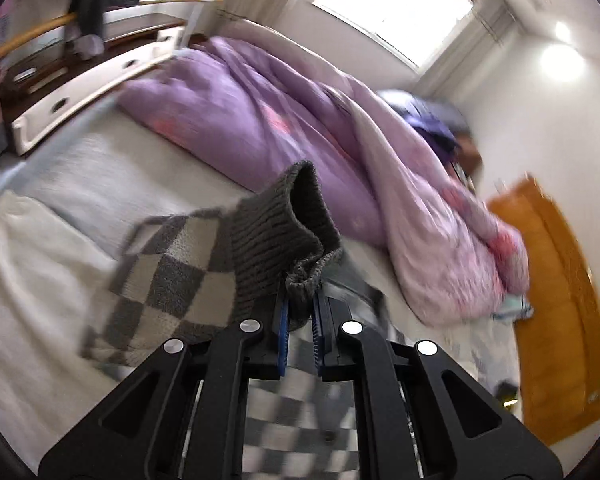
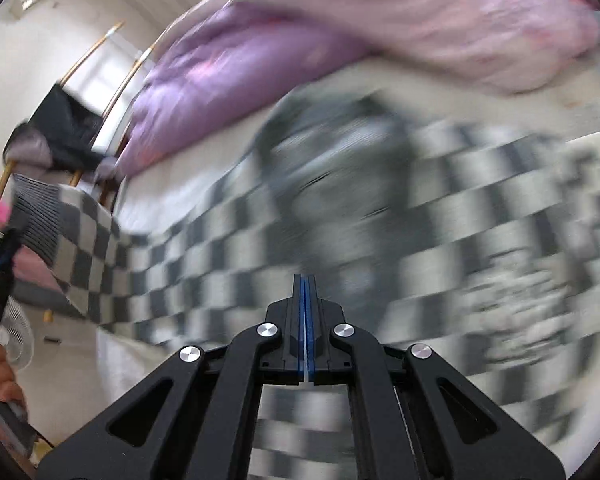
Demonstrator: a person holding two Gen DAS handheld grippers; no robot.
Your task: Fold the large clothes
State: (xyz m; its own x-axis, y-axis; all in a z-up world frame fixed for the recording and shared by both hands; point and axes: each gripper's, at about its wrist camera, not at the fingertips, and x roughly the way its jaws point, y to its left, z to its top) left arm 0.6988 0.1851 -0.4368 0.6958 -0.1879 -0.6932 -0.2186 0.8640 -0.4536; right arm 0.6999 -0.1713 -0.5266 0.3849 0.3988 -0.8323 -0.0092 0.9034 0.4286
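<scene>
Your left gripper (image 1: 300,312) pinches the grey ribbed cuff (image 1: 288,220) of the checkered sweater (image 1: 168,272), the knit bunched between the blue pads and lifted off the bed (image 1: 40,320). The sleeve trails down to the lower left of the left wrist view; more check pattern shows under the gripper body at bottom centre.

Your right gripper (image 2: 305,280) has its fingers pressed together, with only a thin pale sliver visible between the pads. You cannot tell from this view whether cloth is caught there. It points at the sweater body (image 2: 340,208), spread across the centre and right of the frame, heavily motion-blurred. At the left edge of the right wrist view the raised cuff (image 2: 36,216) appears again.

The purple quilt (image 1: 260,120) is heaped along the top of the bed, just beside the sweater's upper edge. An orange door (image 1: 556,300) sits at the right of the left wrist view.

Progress, as a judgement: early. The body lies mostly flat and open, and no completed fold is visible. One sleeve is in hand, apparently for folding across the body. The other sleeve, any body fold and final smoothing remain.
</scene>
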